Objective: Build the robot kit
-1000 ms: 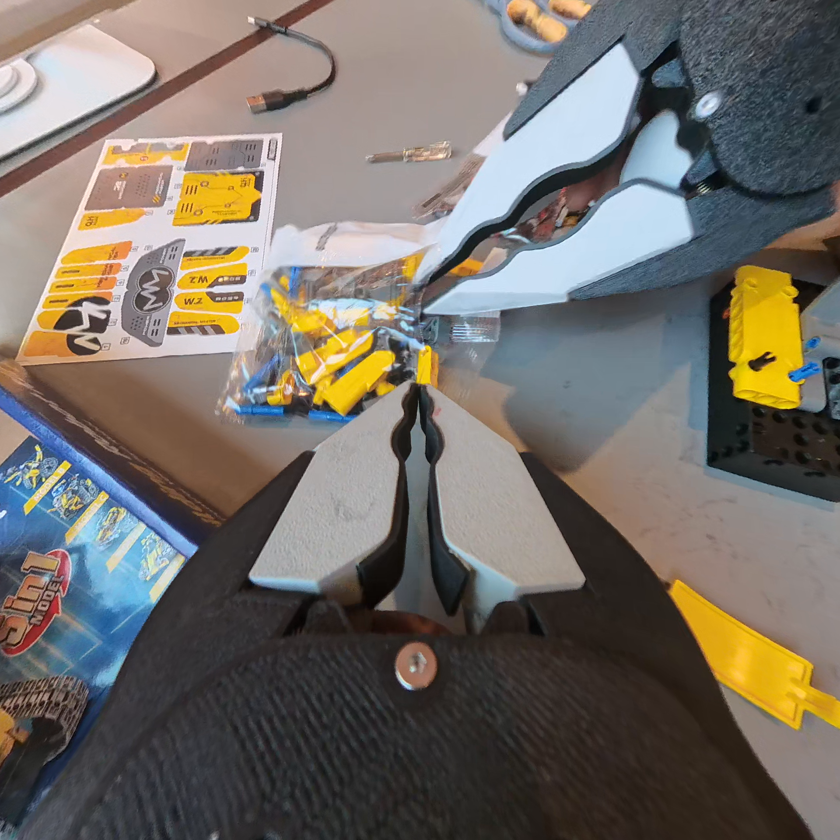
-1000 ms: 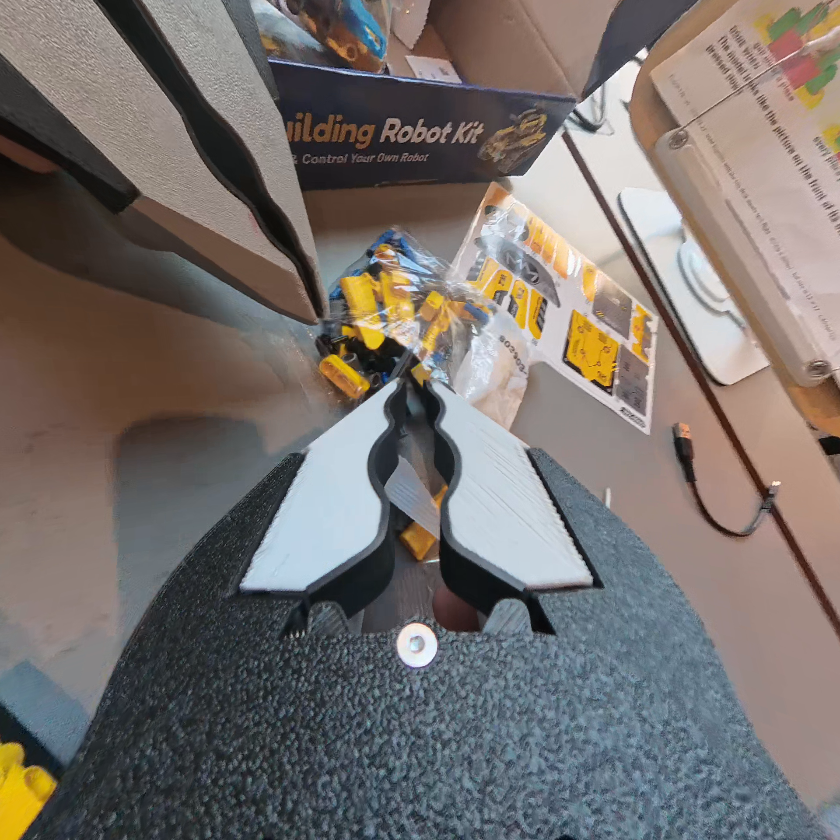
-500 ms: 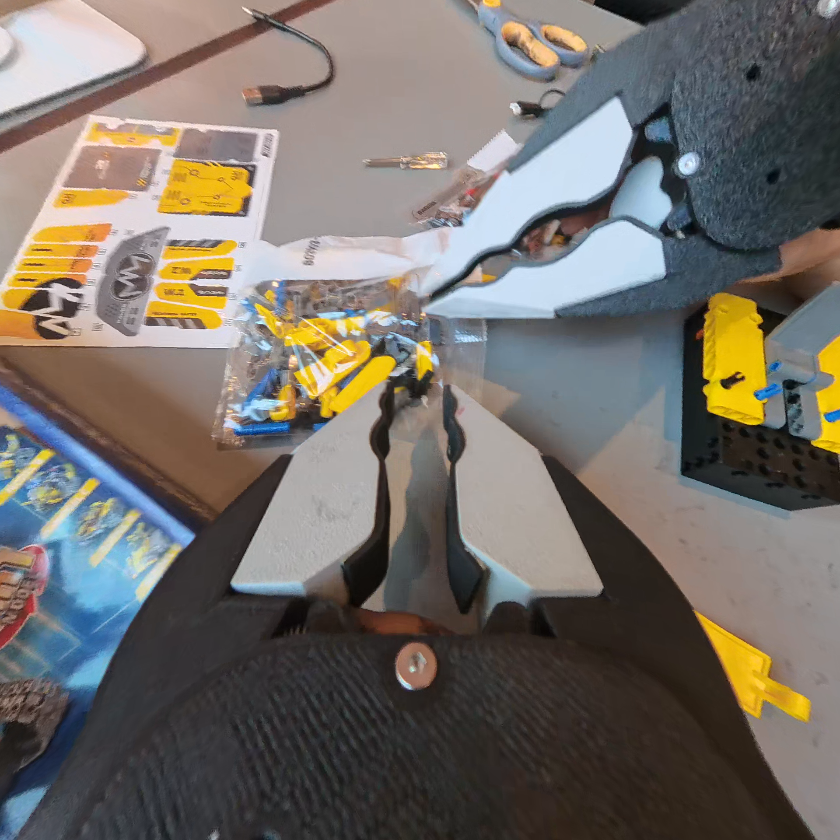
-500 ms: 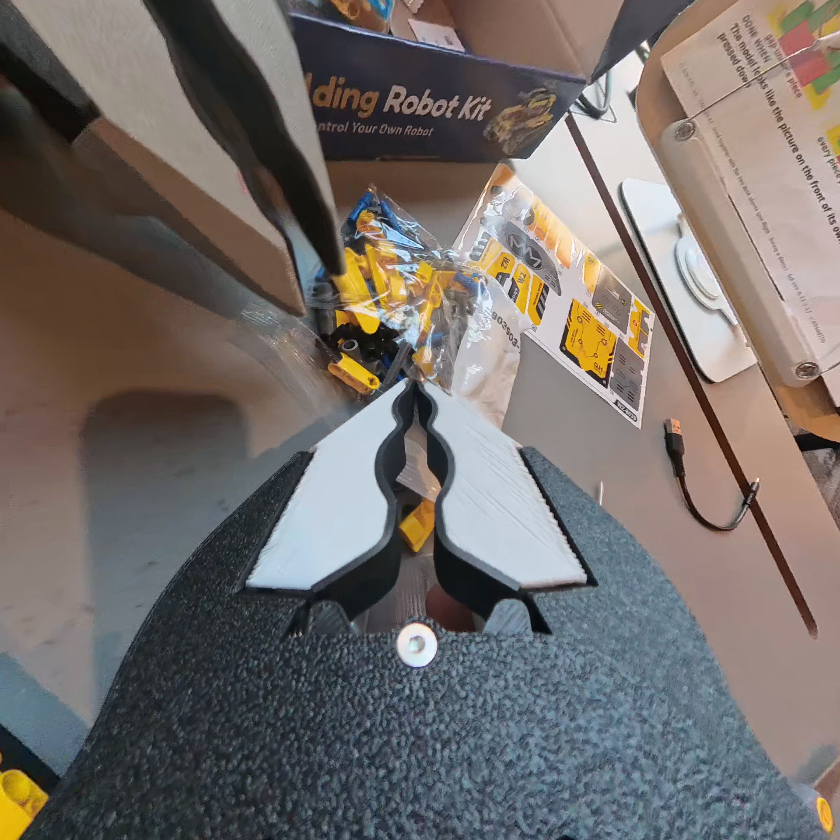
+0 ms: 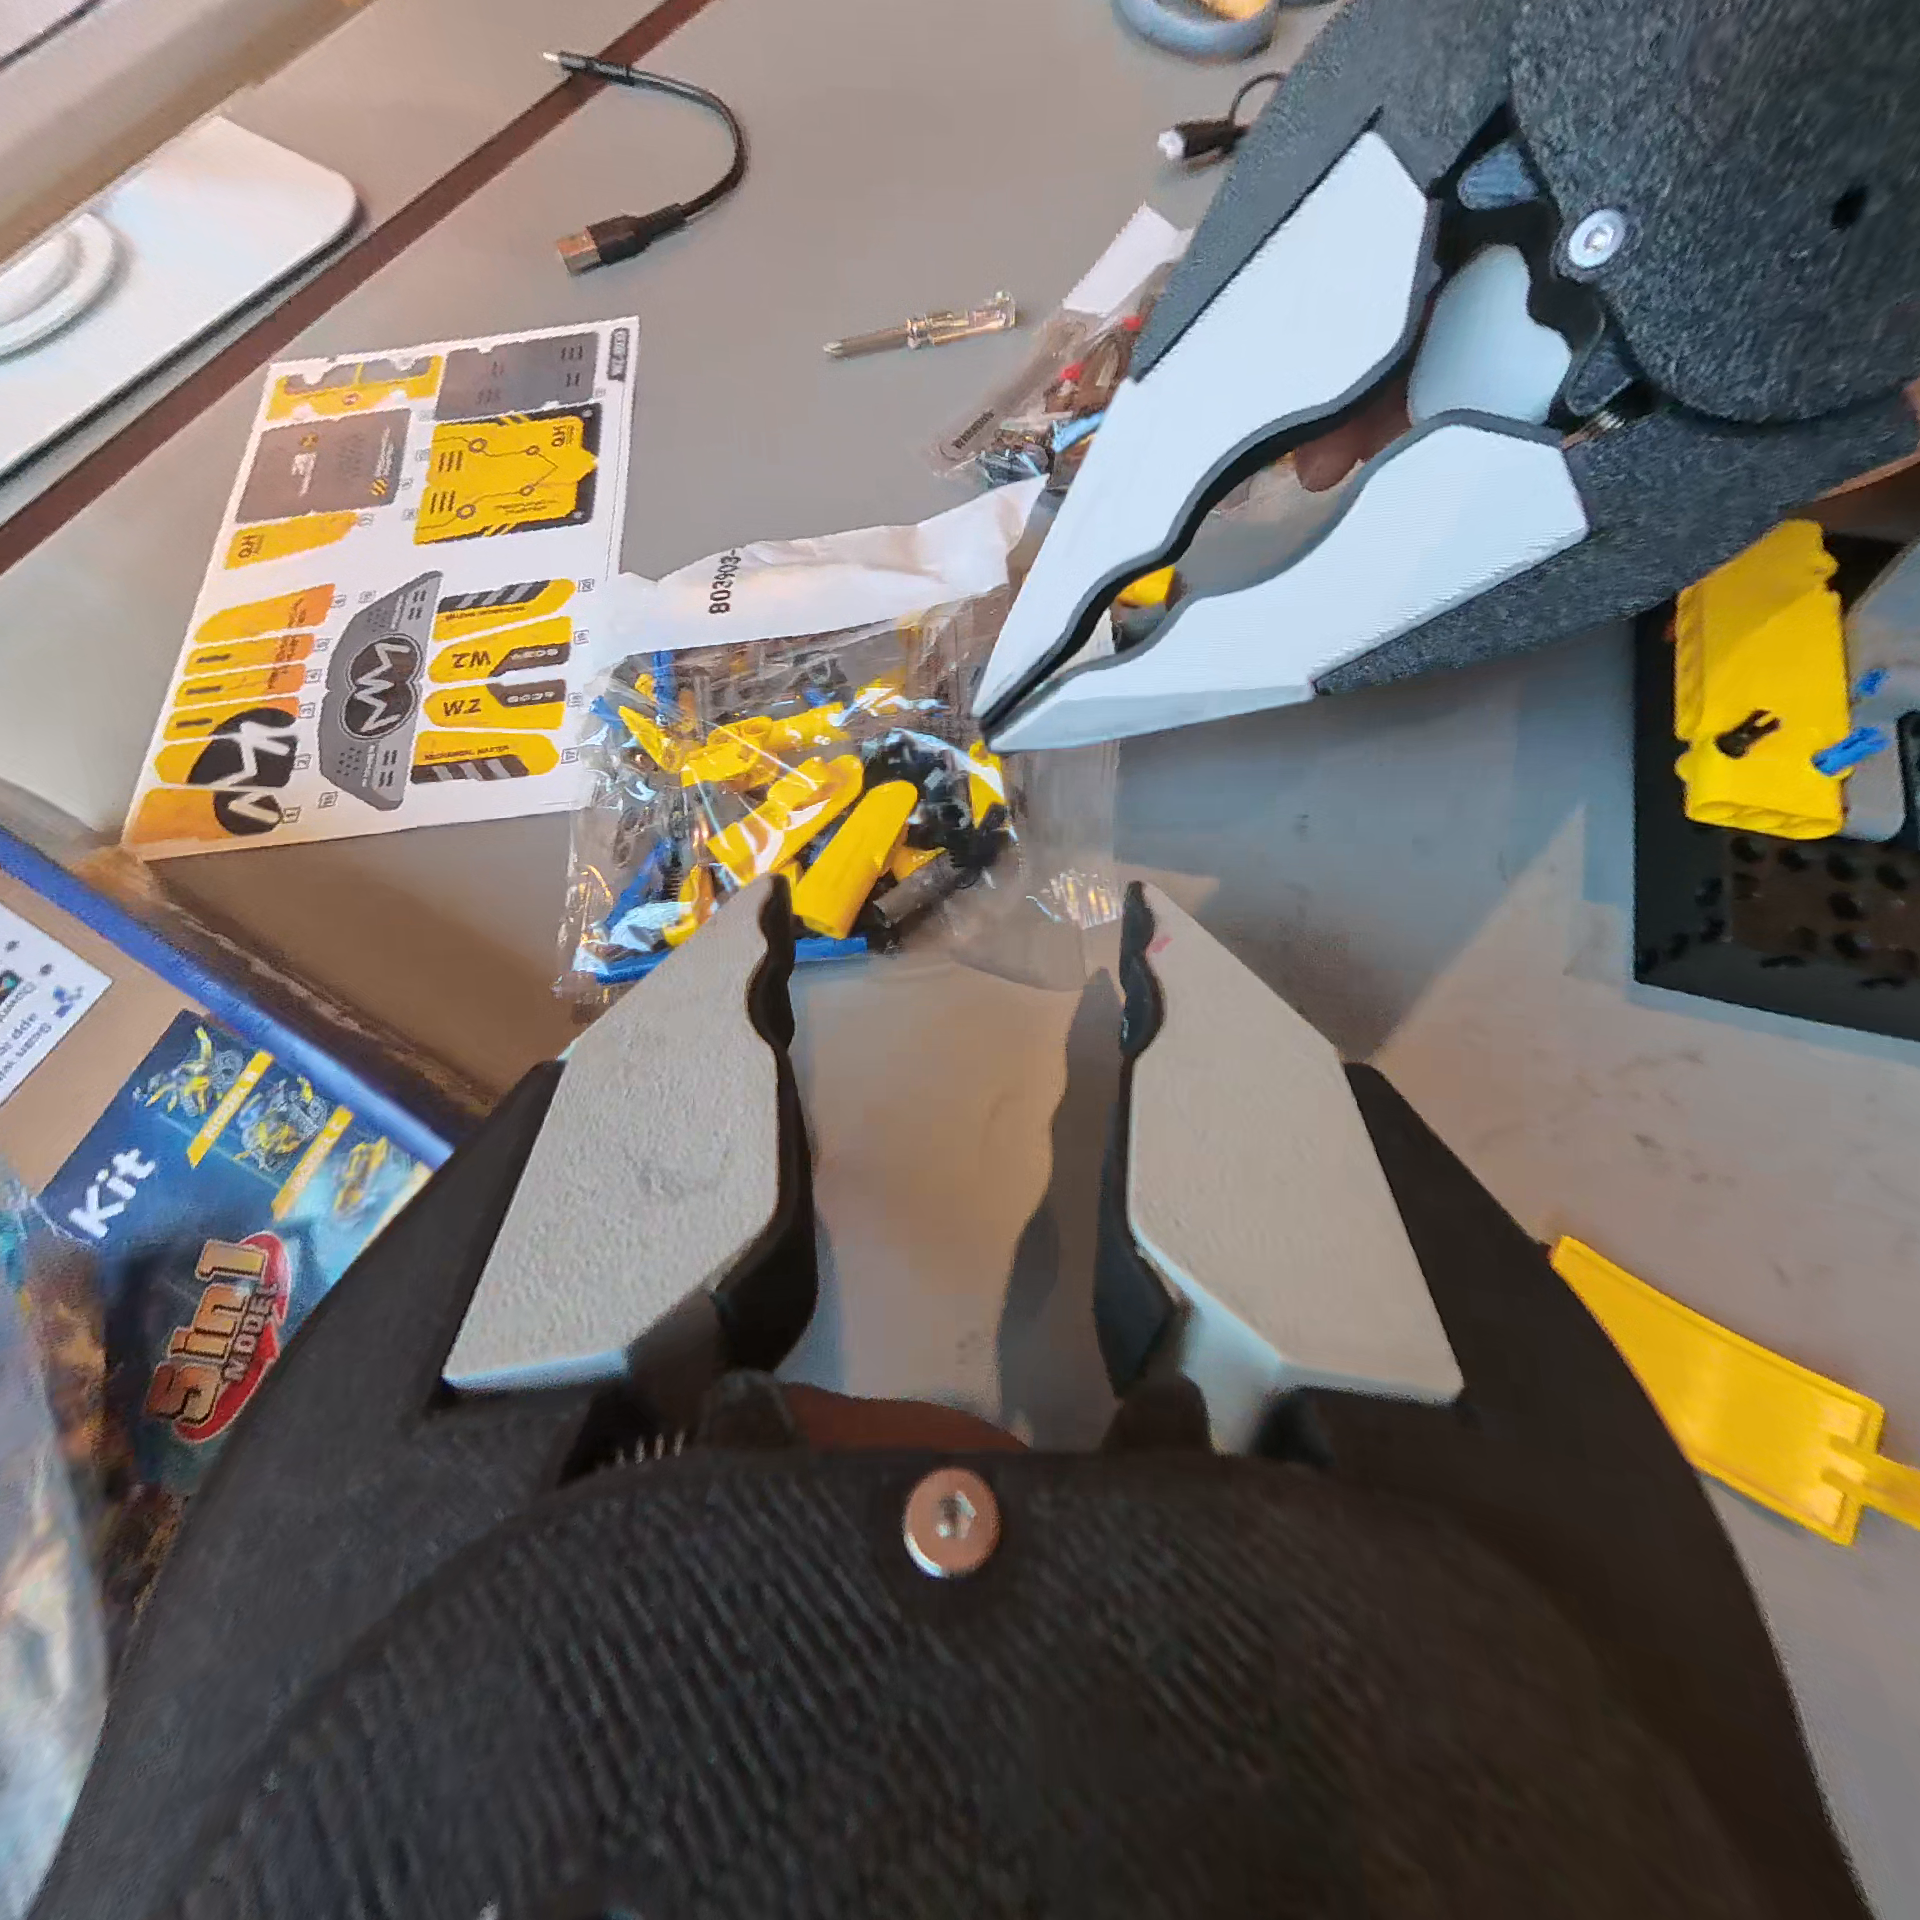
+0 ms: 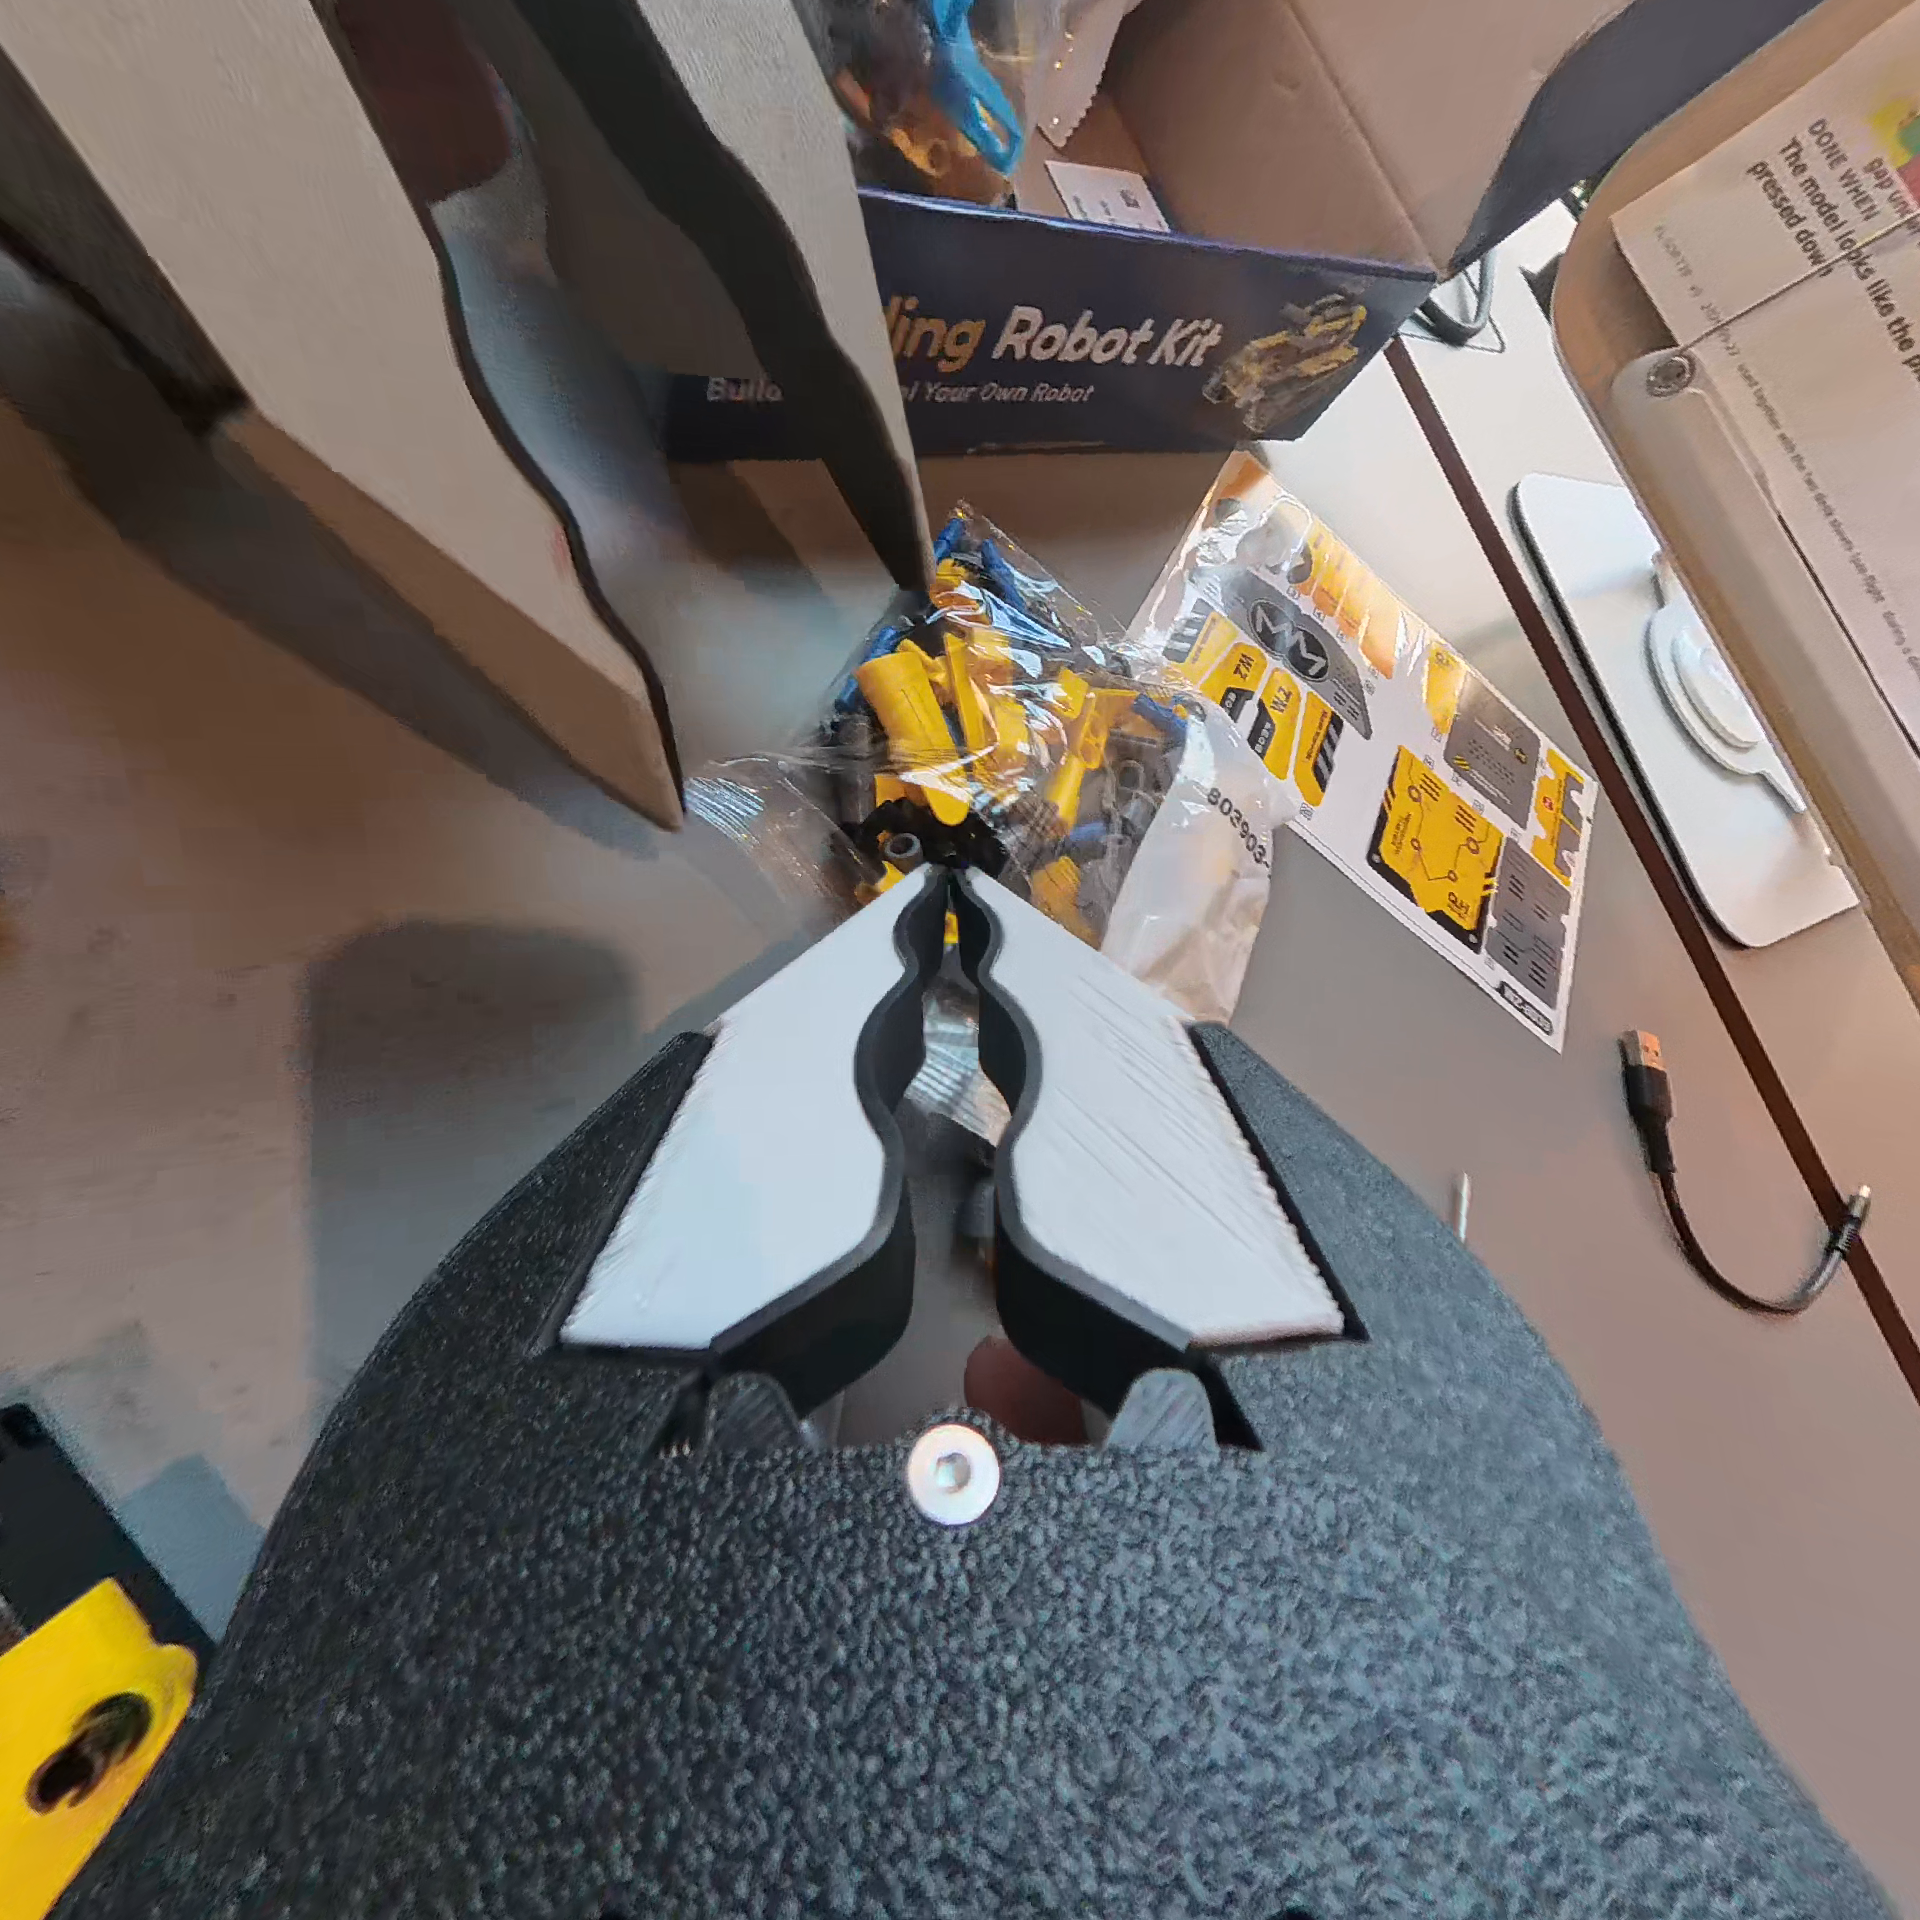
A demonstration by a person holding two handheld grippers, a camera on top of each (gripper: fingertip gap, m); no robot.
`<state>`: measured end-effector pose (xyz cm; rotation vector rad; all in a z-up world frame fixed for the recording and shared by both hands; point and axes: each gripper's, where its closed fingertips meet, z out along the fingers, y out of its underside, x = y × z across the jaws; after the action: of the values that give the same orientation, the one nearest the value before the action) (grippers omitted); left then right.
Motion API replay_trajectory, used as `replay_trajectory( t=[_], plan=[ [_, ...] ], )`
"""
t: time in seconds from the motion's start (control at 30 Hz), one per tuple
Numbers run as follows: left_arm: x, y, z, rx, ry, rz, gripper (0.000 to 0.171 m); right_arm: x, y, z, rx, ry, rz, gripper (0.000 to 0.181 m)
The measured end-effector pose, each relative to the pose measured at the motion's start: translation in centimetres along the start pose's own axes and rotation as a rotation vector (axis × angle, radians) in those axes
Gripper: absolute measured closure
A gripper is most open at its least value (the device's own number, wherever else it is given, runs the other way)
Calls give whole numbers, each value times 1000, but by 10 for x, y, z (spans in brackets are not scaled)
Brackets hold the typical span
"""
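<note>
Grey table (image 5: pixel 935 166): parts bag (image 5: pixel 790 810), sticker sheet (image 5: pixel 395 582), cable (image 5: pixel 665 177), screwdriver (image 5: pixel 920 327), box (image 6: pixel 1122 343).

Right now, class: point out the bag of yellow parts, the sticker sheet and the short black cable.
bag of yellow parts (image 5: pixel 800 821), left wrist view, on its clear plastic middle.
sticker sheet (image 5: pixel 384 582), left wrist view, on its printed centre.
short black cable (image 5: pixel 665 135), left wrist view, on its curved middle.

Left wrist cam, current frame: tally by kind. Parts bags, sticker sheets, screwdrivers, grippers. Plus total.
parts bag: 2
sticker sheet: 1
screwdriver: 1
gripper: 2
Total: 6
</note>
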<state>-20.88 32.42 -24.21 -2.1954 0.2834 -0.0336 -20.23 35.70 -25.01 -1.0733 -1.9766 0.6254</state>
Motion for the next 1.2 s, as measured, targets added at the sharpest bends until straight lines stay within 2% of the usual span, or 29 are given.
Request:
replay_trajectory(
  t=[0.07, 0.17, 0.23, 0.37, 0.53, 0.63, 0.83, 0.9, 1.2],
  plan=[
    [3, 0, 4, -1, -19, 12, 104, -6, -2, 2, 8, -25, -6, 177],
    [5, -2, 6, 3, -33, 9, 105, -13, -5, 2, 18, -26, -67, 177],
    [2, -5, 6, 24, -43, -17, 113, -13, -7, 2, 20, -20, -62, 177],
    [-3, -7, 10, 42, -69, -47, 140, -10, -6, 2, 21, -20, -39, 177],
    [-1, 0, 19, 1, -71, -39, 152, -9, -8, 2, 29, -22, -27, 177],
    [-1, -1, 18, 8, -85, -20, 171, -3, 0, 4, -9, 15, -58, 178],
    [-1, -4, 16, 28, -71, -35, 171, 7, 7, 5, -38, 51, -21, 176],
    [0, -5, 16, 39, -51, -58, 171, 7, 14, 8, -70, 33, 20, 172],
    [2, -6, 17, 37, -38, -61, 171, -6, 11, 8, -56, -82, 139, 181]
  ],
)
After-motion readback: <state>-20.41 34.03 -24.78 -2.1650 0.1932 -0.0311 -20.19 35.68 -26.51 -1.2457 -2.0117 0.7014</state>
